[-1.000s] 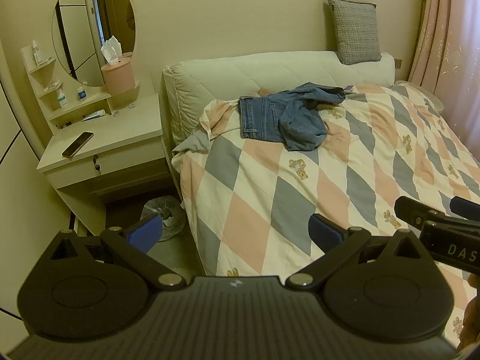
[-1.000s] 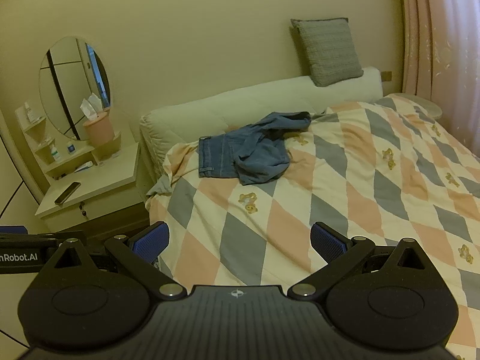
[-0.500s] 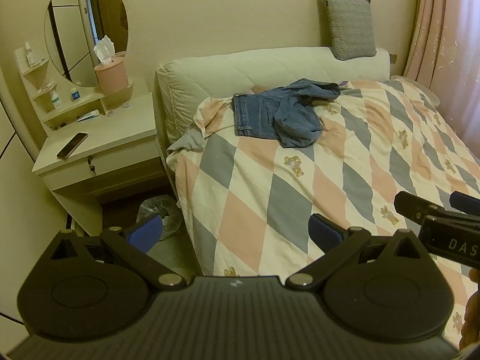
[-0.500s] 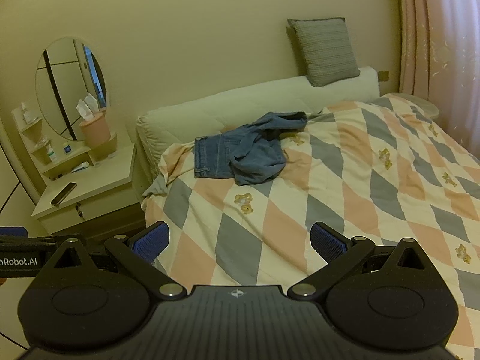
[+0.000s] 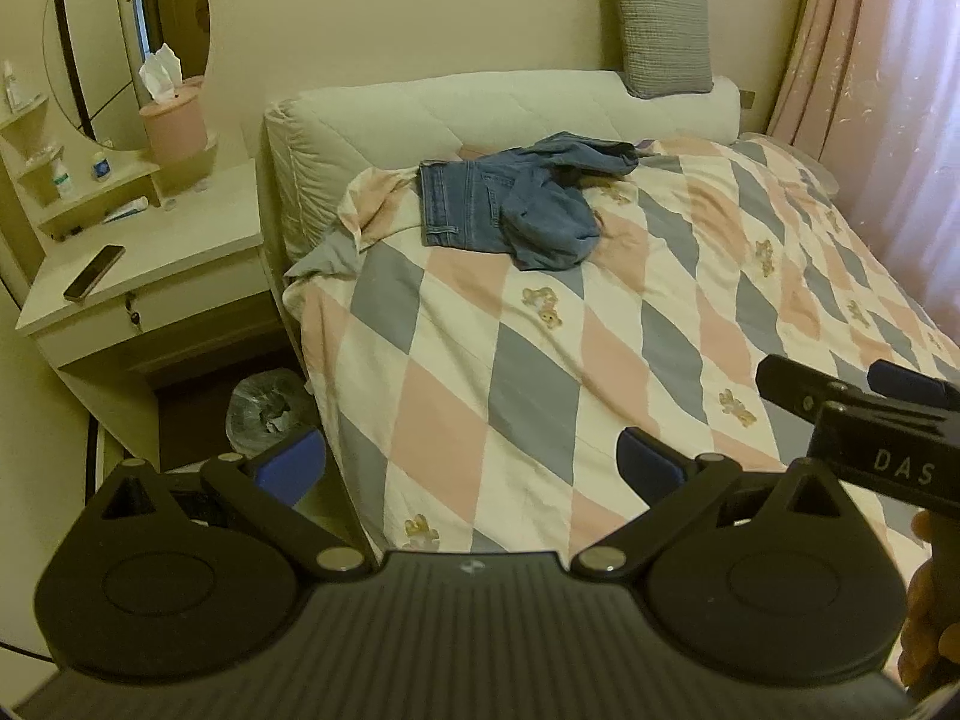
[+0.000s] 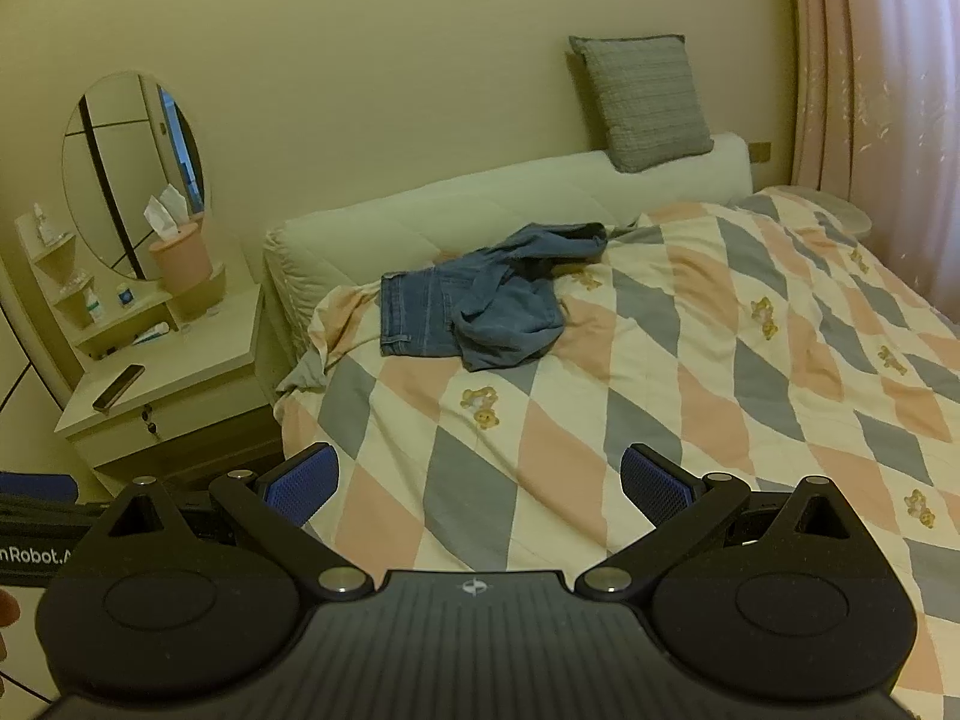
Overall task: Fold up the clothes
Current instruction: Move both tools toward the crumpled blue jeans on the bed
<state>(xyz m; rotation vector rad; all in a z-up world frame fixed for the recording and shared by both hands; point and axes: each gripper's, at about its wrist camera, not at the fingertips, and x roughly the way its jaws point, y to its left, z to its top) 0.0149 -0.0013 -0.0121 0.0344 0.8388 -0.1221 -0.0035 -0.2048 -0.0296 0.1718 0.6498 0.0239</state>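
Blue denim jeans (image 5: 510,210) lie crumpled near the head of the bed (image 5: 540,360), just below the padded headboard (image 5: 480,114), waistband flat but legs bunched in a heap, so by the look of it no folding has begun and the whole job of spreading and folding remains. The left gripper (image 5: 471,465) and right gripper (image 6: 480,483) both hang empty with fingers spread wide, well short of the garment at the bed's near edge. The quilt between offers broad open room, while the tabletop (image 5: 150,252) with a phone (image 5: 94,272) crowds the bed's left side.
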